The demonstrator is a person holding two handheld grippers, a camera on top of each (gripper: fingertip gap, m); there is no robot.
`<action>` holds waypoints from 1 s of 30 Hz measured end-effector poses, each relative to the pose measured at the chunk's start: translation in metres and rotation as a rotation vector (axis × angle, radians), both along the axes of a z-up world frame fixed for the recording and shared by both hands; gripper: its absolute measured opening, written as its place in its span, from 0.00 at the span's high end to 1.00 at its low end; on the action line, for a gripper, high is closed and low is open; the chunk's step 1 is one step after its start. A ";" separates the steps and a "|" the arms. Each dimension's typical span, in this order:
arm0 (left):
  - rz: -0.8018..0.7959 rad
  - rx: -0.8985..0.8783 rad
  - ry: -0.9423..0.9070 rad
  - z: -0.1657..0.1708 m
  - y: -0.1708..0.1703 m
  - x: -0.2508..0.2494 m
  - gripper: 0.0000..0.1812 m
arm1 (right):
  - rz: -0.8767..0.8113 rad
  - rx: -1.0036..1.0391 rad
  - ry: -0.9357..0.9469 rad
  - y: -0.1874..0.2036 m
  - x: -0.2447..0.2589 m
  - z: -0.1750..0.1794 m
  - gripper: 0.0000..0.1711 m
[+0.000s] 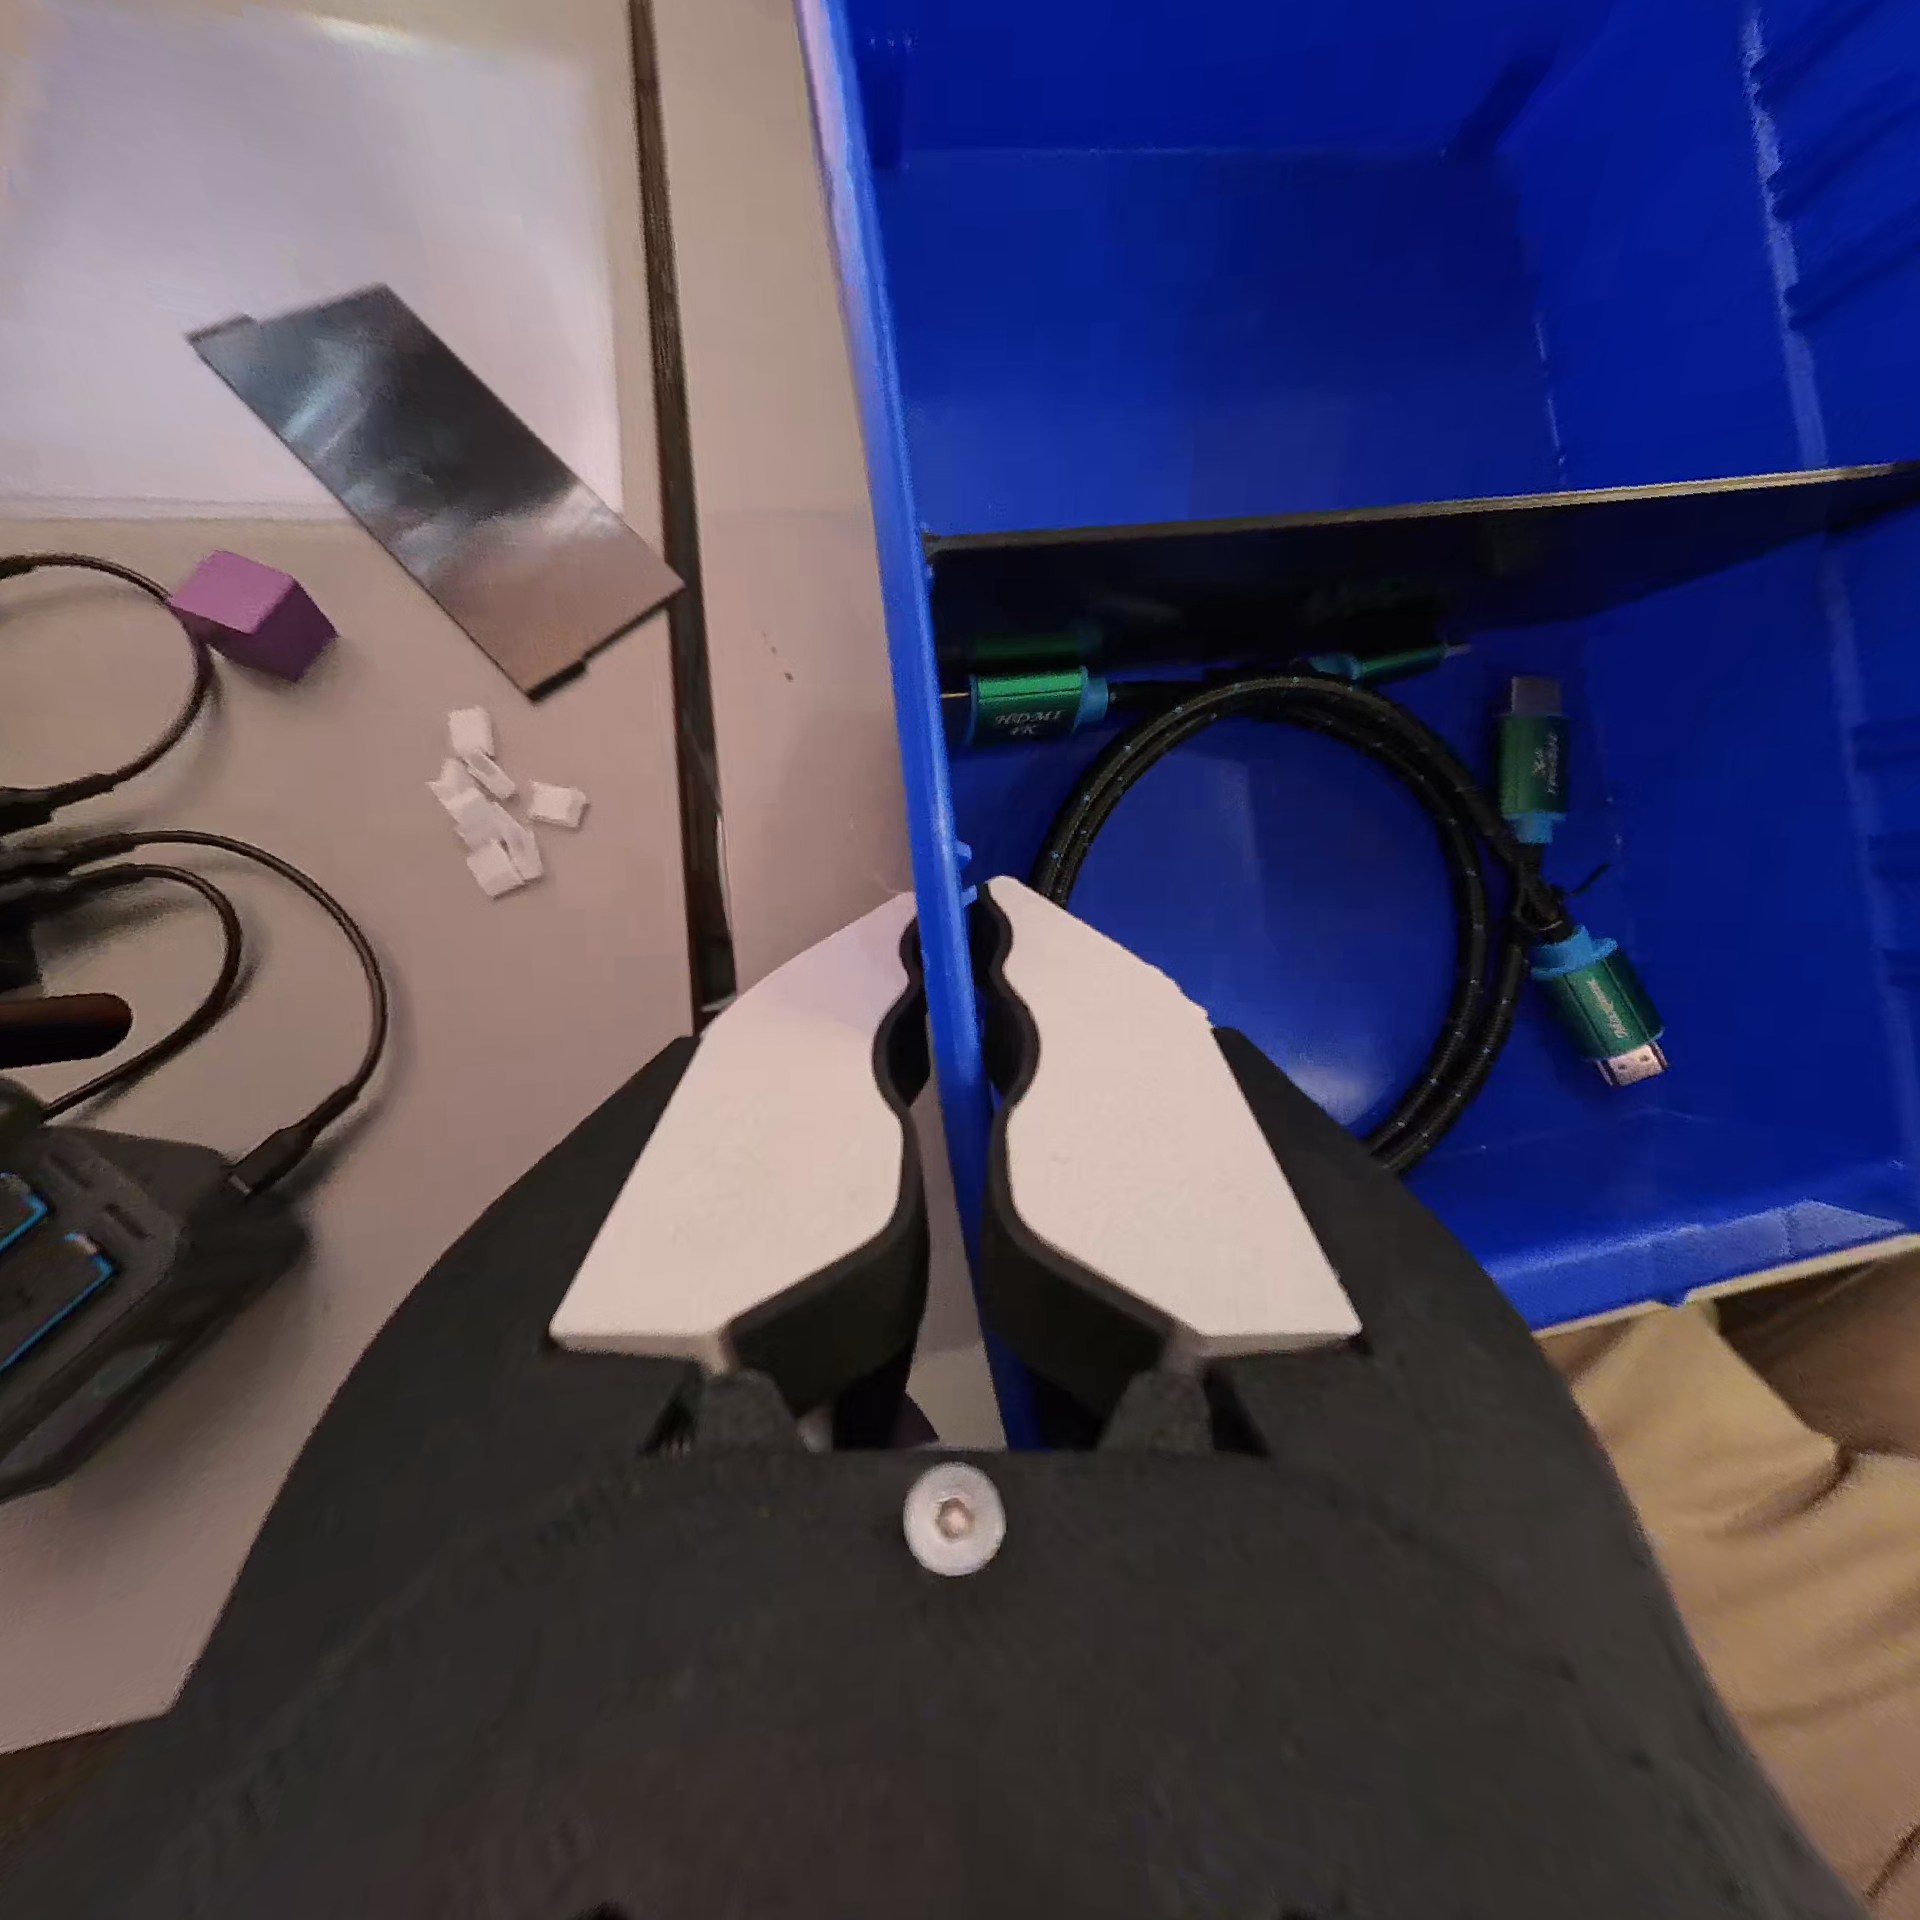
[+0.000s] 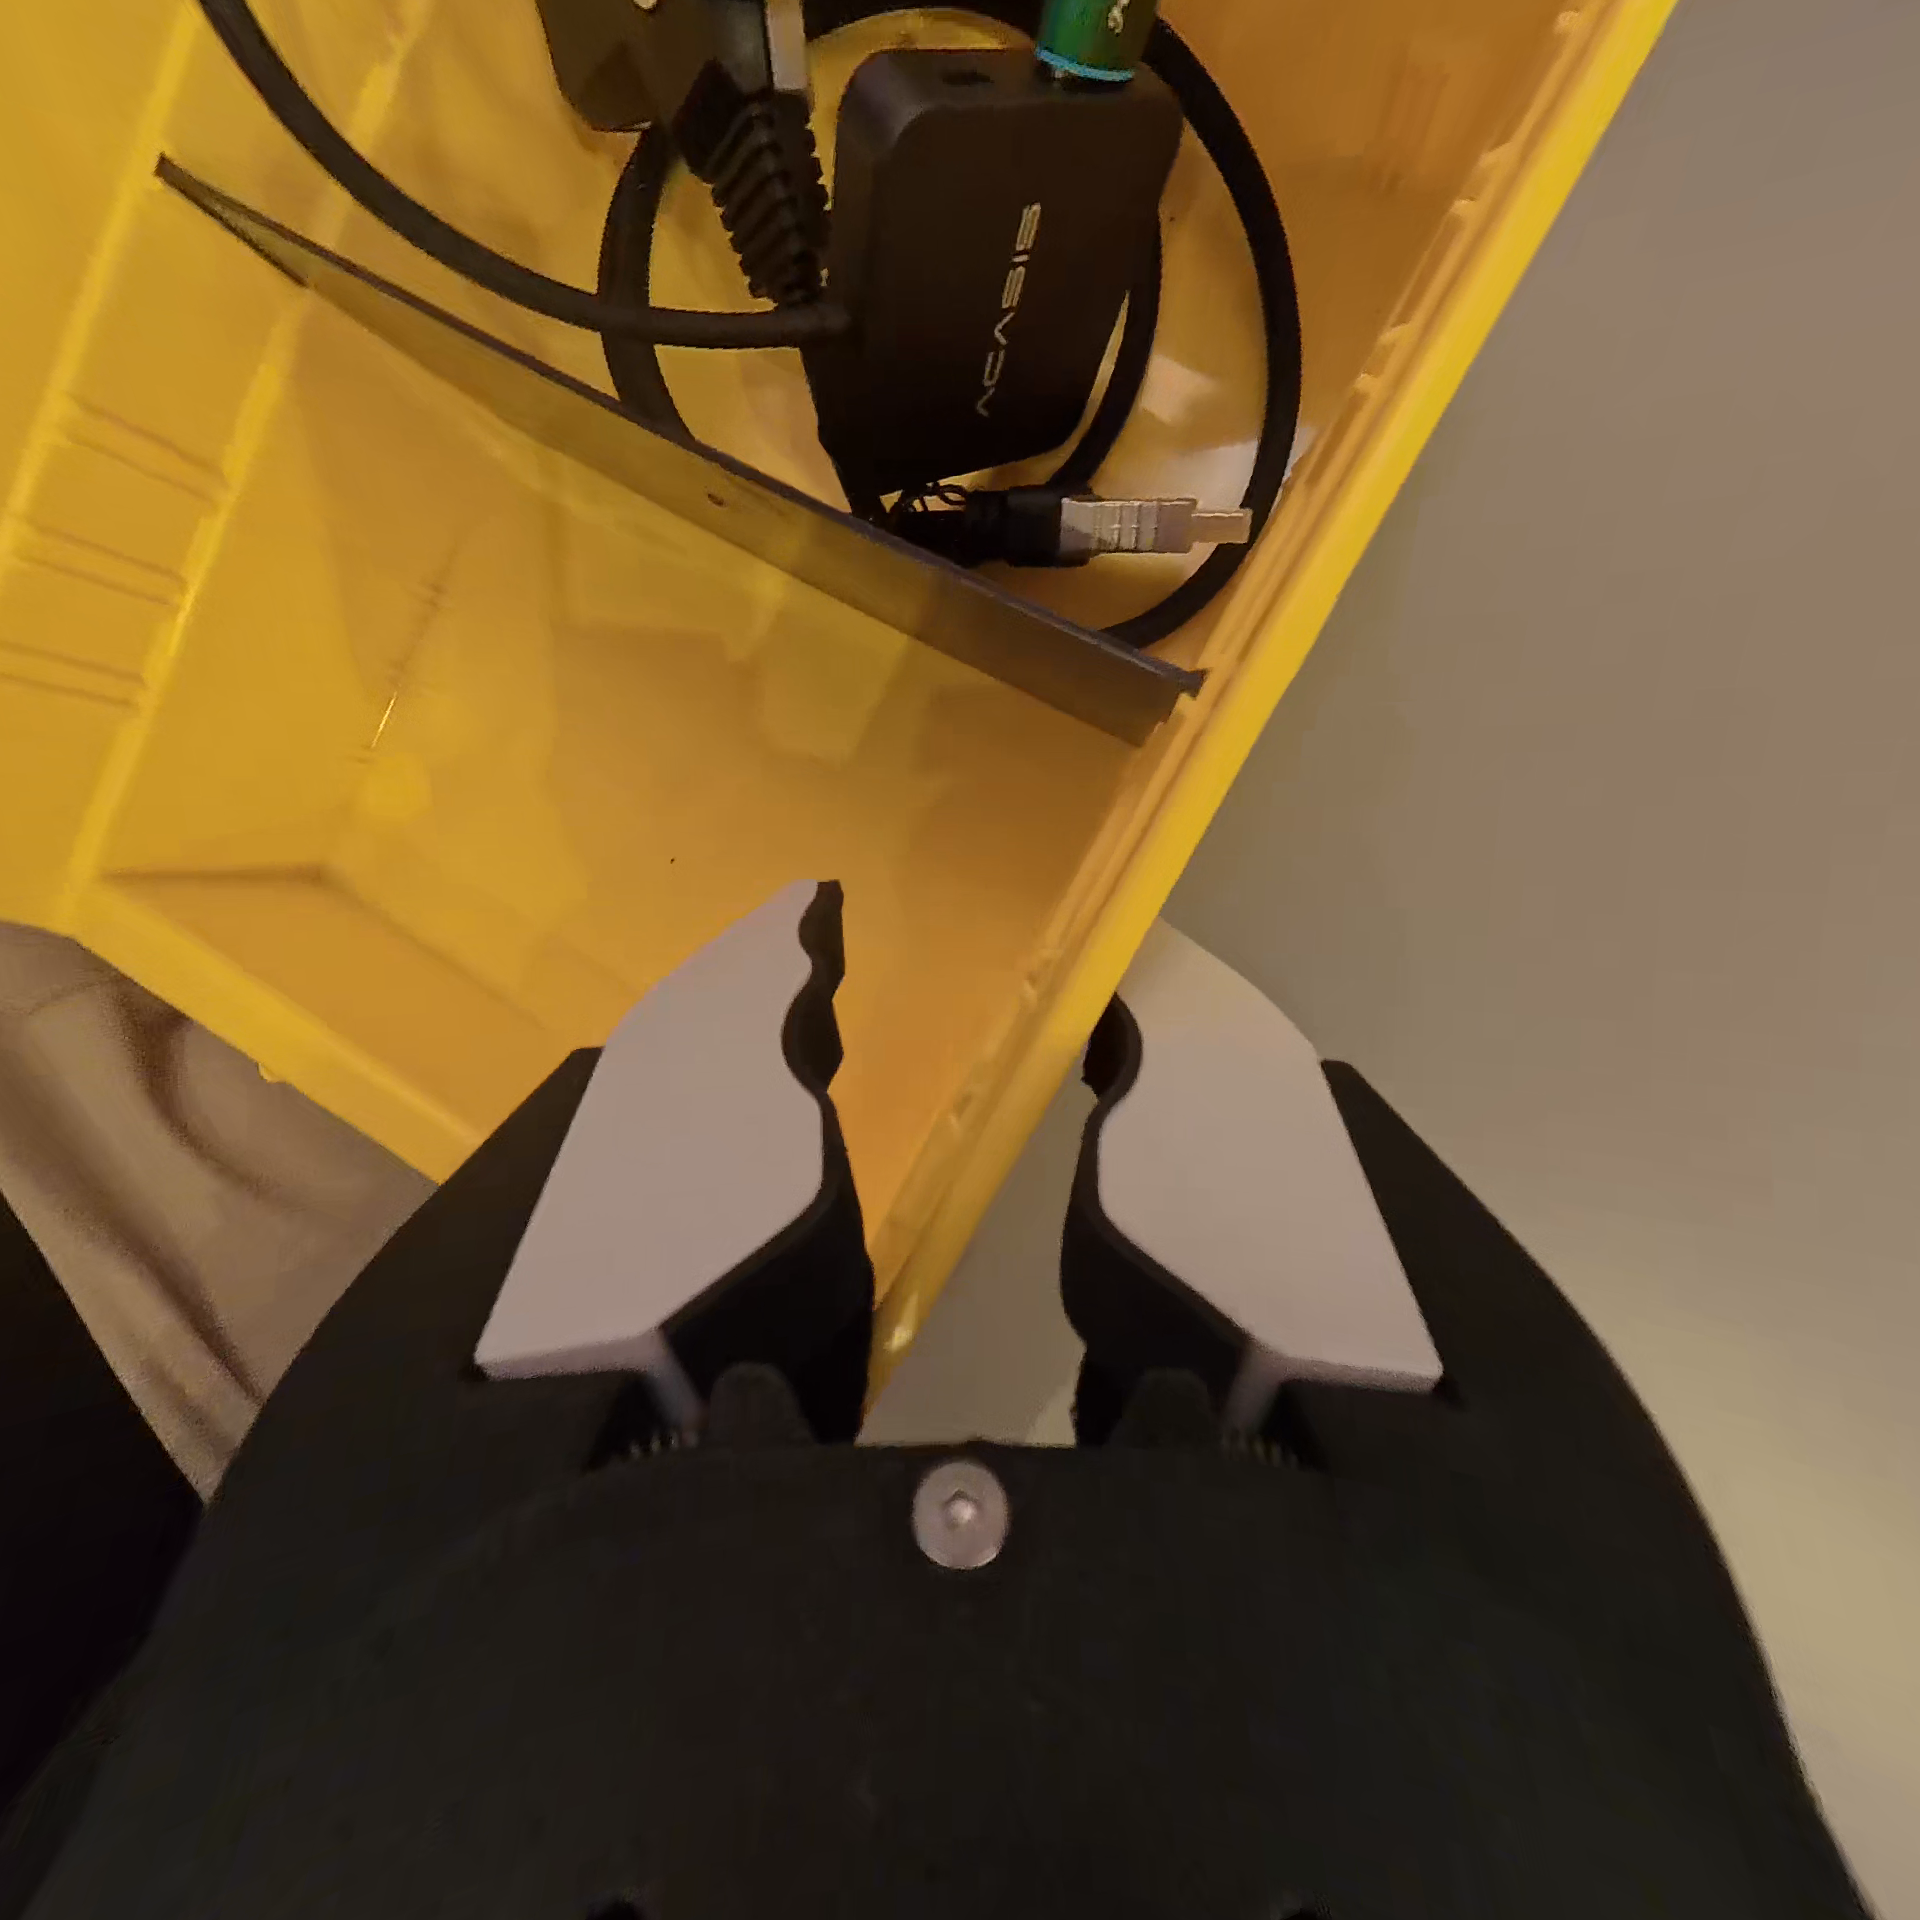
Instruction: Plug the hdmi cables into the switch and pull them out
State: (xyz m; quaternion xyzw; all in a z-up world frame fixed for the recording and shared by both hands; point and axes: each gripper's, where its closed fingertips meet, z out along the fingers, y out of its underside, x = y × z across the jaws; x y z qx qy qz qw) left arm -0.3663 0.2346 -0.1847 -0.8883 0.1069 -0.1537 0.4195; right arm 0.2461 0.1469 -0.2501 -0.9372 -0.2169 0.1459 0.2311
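Observation:
A coiled black braided HDMI cable (image 1: 1278, 904) with green plugs (image 1: 1600, 1003) lies in the near compartment of a blue bin (image 1: 1195, 312). My left gripper (image 1: 951, 904) is shut on the blue bin's left wall (image 1: 940, 727). In the right wrist view, a black switch box (image 2: 987, 270) lies in the far compartment of a yellow bin (image 2: 416, 727) with a green plug (image 2: 1091, 31) at its far end. A loose silver plug (image 2: 1132, 525) lies beside it. My right gripper (image 2: 987, 925) is open and straddles the yellow bin's right wall (image 2: 1195, 790).
Black dividers cross the blue bin (image 1: 1455, 514) and the yellow bin (image 2: 644, 436). Left of the blue bin, the table holds a purple cube (image 1: 255, 613), a black plate (image 1: 436, 478), small white pieces (image 1: 499, 810) and a black device with cables (image 1: 125, 1278). My right fingertips sit around 60 cm from my left ones.

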 end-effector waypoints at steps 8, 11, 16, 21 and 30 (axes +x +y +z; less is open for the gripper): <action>0.061 0.158 -0.057 0.061 -0.014 -0.024 0.97 | 0.174 0.032 0.069 0.020 -0.120 0.001 0.61; 0.063 0.202 -0.047 0.082 -0.020 -0.025 0.97 | 0.225 0.031 0.109 0.024 -0.162 0.002 0.55; 0.043 0.294 -0.059 0.123 -0.029 -0.011 0.97 | 0.314 -0.021 0.343 0.015 -0.249 0.013 0.34; -0.019 0.387 -0.040 0.165 -0.043 0.023 0.97 | 0.315 0.063 0.388 0.022 -0.259 0.038 0.27; -0.265 0.445 -0.059 0.164 -0.026 0.195 0.97 | 0.327 0.435 0.631 -0.035 -0.192 0.164 0.29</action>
